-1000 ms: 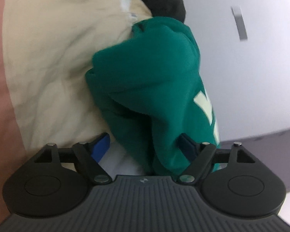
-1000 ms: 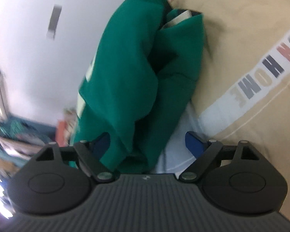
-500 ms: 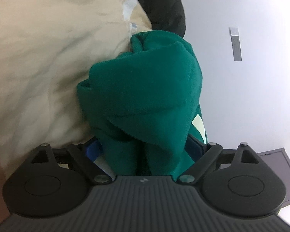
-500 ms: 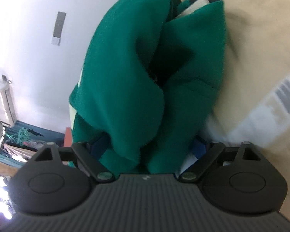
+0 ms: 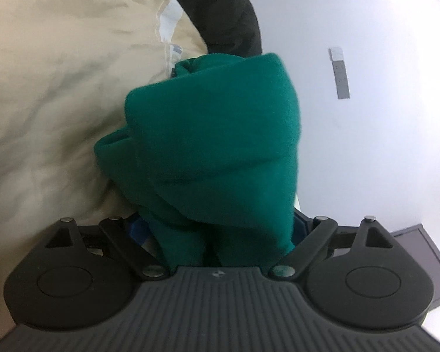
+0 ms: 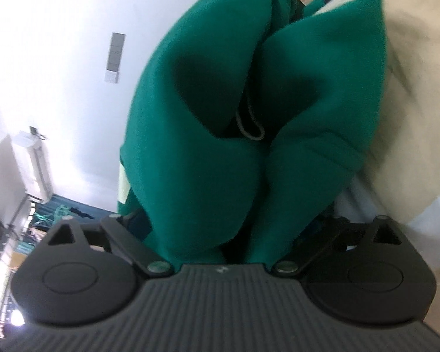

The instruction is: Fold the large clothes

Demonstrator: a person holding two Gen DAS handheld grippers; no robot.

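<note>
Green sweatshirt bunched between both wide-spread grippers, right just widened.

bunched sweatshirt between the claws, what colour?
Dark green fleece sweatshirt; the right wrist view shows it best.

You've got bright, flat daylight w/ the white wall blown out. Strong fisheye bend at edges. Green garment soft, shadowed in its folds; right view's beige cloth is motion-blurred, bottom-left glare.
</note>
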